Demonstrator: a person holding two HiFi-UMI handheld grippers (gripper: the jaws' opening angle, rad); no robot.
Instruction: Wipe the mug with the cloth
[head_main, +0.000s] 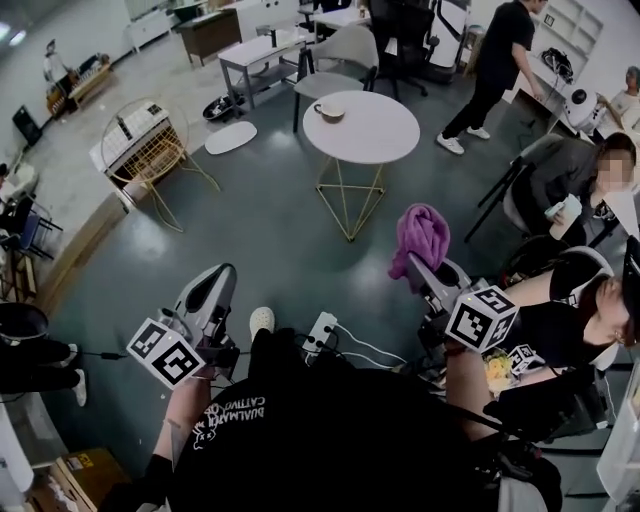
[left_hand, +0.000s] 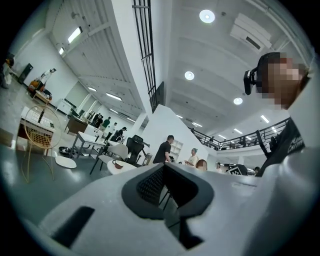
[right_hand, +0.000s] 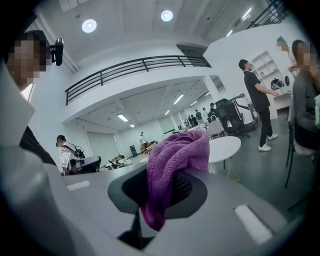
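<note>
A mug (head_main: 328, 111) stands on a round white table (head_main: 375, 135) ahead of me; in the left gripper view the mug (left_hand: 118, 163) shows small and far beyond the jaws. My left gripper (head_main: 224, 277) is shut with nothing in it, held out over the floor, well short of the table. My right gripper (head_main: 418, 268) is shut on a purple cloth (head_main: 421, 238), which bunches up above the jaws. In the right gripper view the cloth (right_hand: 175, 157) drapes over the jaw tips, with the round table (right_hand: 226, 146) behind it.
A gold wire chair (head_main: 148, 148) stands at the left and a white chair (head_main: 345, 55) behind the round table. A person (head_main: 497, 62) walks at the back right; another (head_main: 580, 170) sits at the right. A power strip (head_main: 320, 335) and cables lie on the floor near my feet.
</note>
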